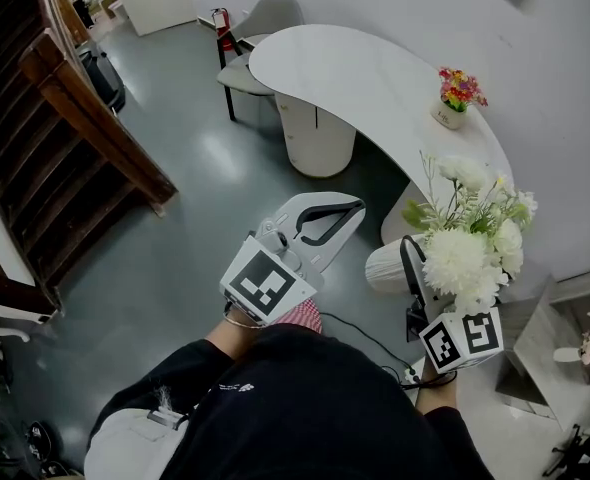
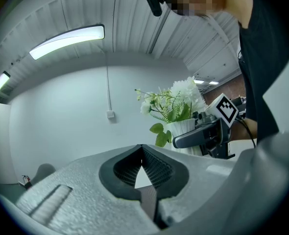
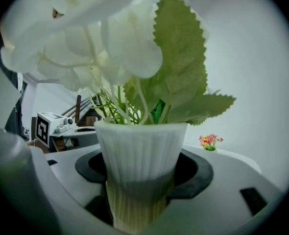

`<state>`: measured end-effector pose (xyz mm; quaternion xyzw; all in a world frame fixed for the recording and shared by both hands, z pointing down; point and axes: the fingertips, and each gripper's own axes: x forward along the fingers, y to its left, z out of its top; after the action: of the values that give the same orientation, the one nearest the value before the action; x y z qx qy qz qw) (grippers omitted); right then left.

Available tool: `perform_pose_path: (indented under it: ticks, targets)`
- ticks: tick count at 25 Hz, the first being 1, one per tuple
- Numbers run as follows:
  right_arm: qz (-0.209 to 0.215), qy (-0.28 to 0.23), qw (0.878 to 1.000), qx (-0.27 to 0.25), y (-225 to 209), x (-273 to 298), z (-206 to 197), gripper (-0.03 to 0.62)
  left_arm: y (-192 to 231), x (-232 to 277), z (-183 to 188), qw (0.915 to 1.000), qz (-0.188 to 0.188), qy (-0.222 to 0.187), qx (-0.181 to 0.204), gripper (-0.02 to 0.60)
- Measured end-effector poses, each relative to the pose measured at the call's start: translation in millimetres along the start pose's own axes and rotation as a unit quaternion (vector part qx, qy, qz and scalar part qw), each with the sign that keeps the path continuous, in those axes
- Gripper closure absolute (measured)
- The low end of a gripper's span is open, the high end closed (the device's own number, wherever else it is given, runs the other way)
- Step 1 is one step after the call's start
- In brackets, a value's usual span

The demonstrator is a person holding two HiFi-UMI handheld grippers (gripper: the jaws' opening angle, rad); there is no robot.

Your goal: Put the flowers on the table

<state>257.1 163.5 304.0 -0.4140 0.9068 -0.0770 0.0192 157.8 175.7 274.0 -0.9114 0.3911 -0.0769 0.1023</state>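
Observation:
My right gripper (image 1: 401,260) is shut on a white ribbed vase (image 1: 384,266) that holds a bunch of white flowers (image 1: 470,240) with green leaves. In the right gripper view the vase (image 3: 140,151) stands upright between the black pads, and the flowers (image 3: 100,43) fill the top. The white curved table (image 1: 355,68) lies ahead, past the vase, with a small pot of colourful flowers (image 1: 458,93) near its right end. My left gripper (image 1: 358,206) hovers over the floor to the left of the vase, shut and empty. The left gripper view shows the vase (image 2: 181,131) in the right gripper (image 2: 203,133).
A wooden staircase (image 1: 70,98) runs along the left. A grey chair (image 1: 265,18) stands at the table's far end, and a white round pedestal (image 1: 317,133) holds the table up. A cable (image 1: 375,338) trails on the grey floor by my feet. A low shelf (image 1: 565,343) is at the right.

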Motion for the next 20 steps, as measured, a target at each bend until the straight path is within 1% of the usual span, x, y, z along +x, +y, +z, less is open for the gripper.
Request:
perform_pose_path:
  ticks: [4,5,8,10,13,20]
  targets:
    - [0.000,0.003,1.000,0.000,1.0,-1.0,-0.9,0.252,-1.8,0.7,1.0,1.0000,-0.003,-0.002,-0.003,0.583]
    - [0.001,0.005,1.000,0.000,-0.2,5.9,-1.4,0.252,4.1,3.3,-0.7,1.0000,-0.002,-0.002,-0.003,0.583]
    - [0.006,0.009,1.000,0.001,-7.1,48.5,-1.0,0.252,42.8,16.7,-11.6,1.0000,-0.002,-0.002,-0.007,0.583]
    - [0.006,0.011,1.000,0.002,-11.0,66.0,-0.6,0.252,59.1,23.0,-16.0,0.9999,-0.001,-0.006,-0.012,0.583]
    - [0.004,0.011,1.000,0.001,-15.1,75.9,-0.8,0.252,68.2,28.2,-19.2,0.9998,-0.001,-0.010,-0.016,0.583]
    - [0.002,0.012,1.000,0.003,-27.7,104.3,-0.1,0.252,93.7,43.7,-28.6,0.9999,-0.005,-0.004,-0.010,0.583]
